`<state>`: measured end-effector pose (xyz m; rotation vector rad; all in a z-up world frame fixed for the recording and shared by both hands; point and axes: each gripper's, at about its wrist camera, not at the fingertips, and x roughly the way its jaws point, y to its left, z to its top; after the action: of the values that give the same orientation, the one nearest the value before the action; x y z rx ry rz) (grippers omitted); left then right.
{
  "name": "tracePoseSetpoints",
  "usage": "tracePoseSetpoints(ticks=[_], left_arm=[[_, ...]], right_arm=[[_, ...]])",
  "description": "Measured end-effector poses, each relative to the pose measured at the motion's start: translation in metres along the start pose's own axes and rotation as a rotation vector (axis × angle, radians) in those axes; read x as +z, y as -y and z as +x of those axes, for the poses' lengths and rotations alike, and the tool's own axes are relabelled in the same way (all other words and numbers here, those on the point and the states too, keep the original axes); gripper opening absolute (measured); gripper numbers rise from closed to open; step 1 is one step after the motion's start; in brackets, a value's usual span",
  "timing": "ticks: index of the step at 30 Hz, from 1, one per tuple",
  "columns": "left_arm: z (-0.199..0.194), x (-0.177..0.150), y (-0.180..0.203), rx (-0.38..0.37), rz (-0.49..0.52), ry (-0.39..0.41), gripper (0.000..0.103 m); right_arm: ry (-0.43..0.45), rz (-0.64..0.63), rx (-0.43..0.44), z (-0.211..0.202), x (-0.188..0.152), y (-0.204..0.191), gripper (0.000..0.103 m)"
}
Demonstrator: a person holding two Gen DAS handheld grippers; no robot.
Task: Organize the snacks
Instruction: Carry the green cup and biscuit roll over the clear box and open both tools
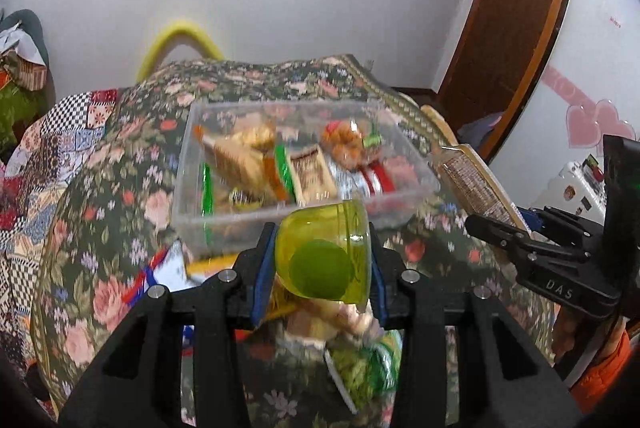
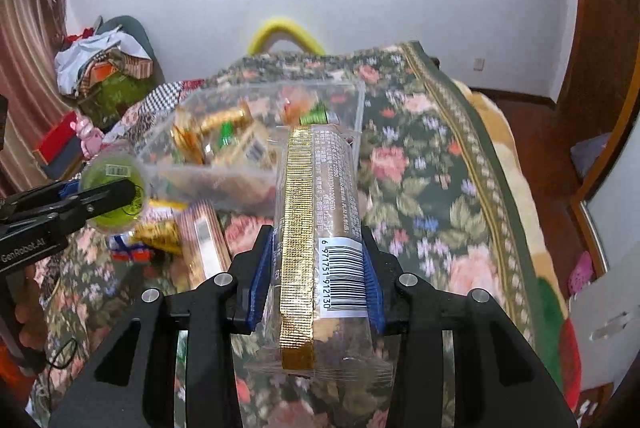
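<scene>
A clear plastic bin [image 1: 224, 216] holding several wrapped snacks sits on a floral blanket; it also shows in the right wrist view [image 2: 240, 176]. My left gripper [image 1: 322, 260] is shut on a green jelly cup [image 1: 324, 256], held just in front of the bin's near wall; the cup also shows in the right wrist view [image 2: 114, 188]. My right gripper [image 2: 318, 268] is shut on a long gold-and-clear biscuit pack [image 2: 316, 212], held to the right of the bin; the pack also shows in the left wrist view [image 1: 476, 184].
Loose snack packets lie on the blanket in front of the bin [image 1: 360, 368], [image 2: 200, 244]. The floral blanket [image 2: 420, 168] covers a raised surface. A wooden door [image 1: 512, 20] stands at right, a clothes pile [image 2: 104, 64] at left.
</scene>
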<state>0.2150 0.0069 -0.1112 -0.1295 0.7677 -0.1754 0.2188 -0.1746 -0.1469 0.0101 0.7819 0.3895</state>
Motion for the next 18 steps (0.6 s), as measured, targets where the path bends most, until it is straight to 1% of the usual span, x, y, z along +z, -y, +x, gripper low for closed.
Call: tracePoseSetpoints(ticks=[4,8,13,18], left_arm=[[0.007,0.016,0.003,0.005,0.01,0.022,0.04],[0.017,0.033,0.002,0.001,0.003,0.032,0.04],[0.032,0.051,-0.004,0.005,0.0,0.034,0.04],[0.051,0.065,-0.017,0.033,-0.003,0.026,0.04]], right_arm=[[0.037,-0.009,0.005,0.005,0.019,-0.006,0.037],[0.055,0.0,0.025,0.016,0.034,-0.01,0.037],[0.066,-0.011,0.035,0.031,0.051,-0.018,0.037],[0.061,-0.027,0.038,0.047,0.065,-0.023,0.037]])
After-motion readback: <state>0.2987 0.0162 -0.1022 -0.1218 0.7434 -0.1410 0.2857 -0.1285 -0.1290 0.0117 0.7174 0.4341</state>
